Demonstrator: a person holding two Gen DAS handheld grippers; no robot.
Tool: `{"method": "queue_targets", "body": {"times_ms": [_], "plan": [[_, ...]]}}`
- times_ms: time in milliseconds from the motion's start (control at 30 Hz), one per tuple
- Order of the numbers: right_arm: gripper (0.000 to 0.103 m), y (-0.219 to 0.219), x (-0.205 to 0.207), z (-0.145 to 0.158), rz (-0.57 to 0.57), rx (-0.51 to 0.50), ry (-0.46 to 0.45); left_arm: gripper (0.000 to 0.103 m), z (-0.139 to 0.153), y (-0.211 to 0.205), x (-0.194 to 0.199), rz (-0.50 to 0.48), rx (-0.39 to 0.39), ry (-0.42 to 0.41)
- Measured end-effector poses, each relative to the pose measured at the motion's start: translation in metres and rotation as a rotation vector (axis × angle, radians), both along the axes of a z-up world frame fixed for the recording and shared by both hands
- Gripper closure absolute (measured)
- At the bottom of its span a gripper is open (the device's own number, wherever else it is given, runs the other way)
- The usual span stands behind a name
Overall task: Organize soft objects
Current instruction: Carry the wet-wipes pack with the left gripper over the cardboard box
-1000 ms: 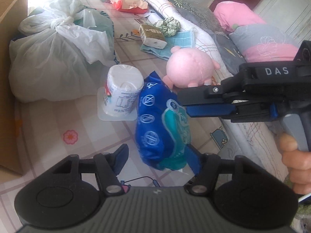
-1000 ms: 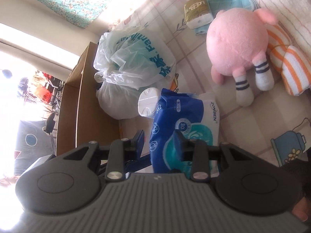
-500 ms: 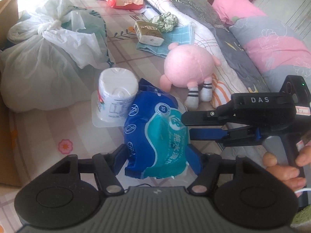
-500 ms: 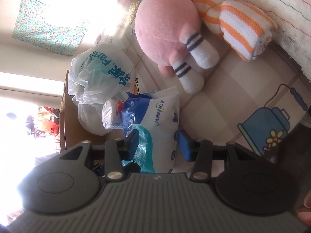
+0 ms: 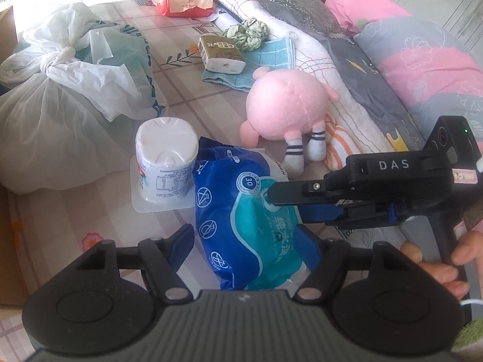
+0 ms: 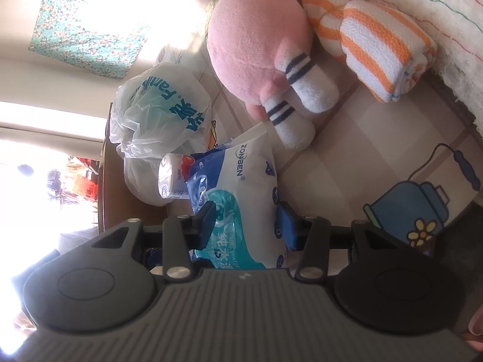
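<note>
Two grippers meet on one blue-and-teal wet wipes pack [image 5: 241, 211], which sits low in the centre of both wrist views on a checked, cartoon-printed mat [image 5: 90, 205].

In the left wrist view, the left gripper [image 5: 246, 235] straddles the near end of the pack. Its jaws have just been opening. The finger on the right of the frame lies against the pack, while the one on the left stands a little clear of it, so the jaws are spread around the pack rather than squeezing it.

The right gripper [image 6: 247, 218] comes in from the right of that frame, rolled on its side and held by a hand [image 5: 434, 265] at the lower right edge. Its jaws have also just been opening, with the pack between them. In its own view both pads appear to rest against the pack's sides, pinching it lightly.

A wrapped toilet roll [image 5: 164, 163] stands upright just left of the pack, touching it. A knotted white plastic bag [image 5: 45, 105] fills the left of the frame.

A pink plush toy [image 5: 286, 105] with striped socks lies just above the pack, and a rolled orange-striped towel [image 6: 377, 51] is beside it at the upper right. Higher up, a tissue packet [image 5: 222, 52] rests on a teal cloth [image 5: 271, 57].
</note>
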State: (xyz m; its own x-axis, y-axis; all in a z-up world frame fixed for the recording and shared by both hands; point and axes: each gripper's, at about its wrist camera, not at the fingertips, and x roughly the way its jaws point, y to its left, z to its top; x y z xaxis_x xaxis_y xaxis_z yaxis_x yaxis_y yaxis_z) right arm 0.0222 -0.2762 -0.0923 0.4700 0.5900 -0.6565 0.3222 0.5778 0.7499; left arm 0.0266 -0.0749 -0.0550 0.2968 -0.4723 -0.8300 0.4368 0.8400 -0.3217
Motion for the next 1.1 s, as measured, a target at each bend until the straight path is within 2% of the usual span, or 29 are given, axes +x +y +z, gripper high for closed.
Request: {"method": "queue_targets", "body": {"times_ms": [133, 333, 467, 700, 900, 1100], "plan": [[0.058, 0.001, 0.000, -0.004, -0.005, 0.016, -0.003, 0.037, -0.007, -0.006, 0.000, -0.008, 0.003, 0.000], [0.063, 0.005, -0.009, -0.002, -0.012, 0.012, -0.018, 0.036, -0.004, -0.019, -0.013, -0.036, 0.053, -0.047], [0.065, 0.005, -0.019, 0.008, -0.027, -0.011, -0.025, 0.036, 0.005, -0.020, -0.020, -0.056, 0.033, -0.050], [0.065, 0.004, -0.039, 0.044, -0.056, -0.051, -0.087, 0.036, 0.035, -0.022, -0.038, -0.078, 0.007, -0.133], [0.065, 0.020, -0.033, 0.090, -0.022, -0.079, -0.202, 0.036, 0.078, -0.003, -0.044, -0.011, -0.014, -0.253], [0.065, 0.066, 0.012, 0.129, 0.104, -0.075, -0.302, 0.036, 0.120, 0.055, -0.037, 0.163, -0.018, -0.349]]}}
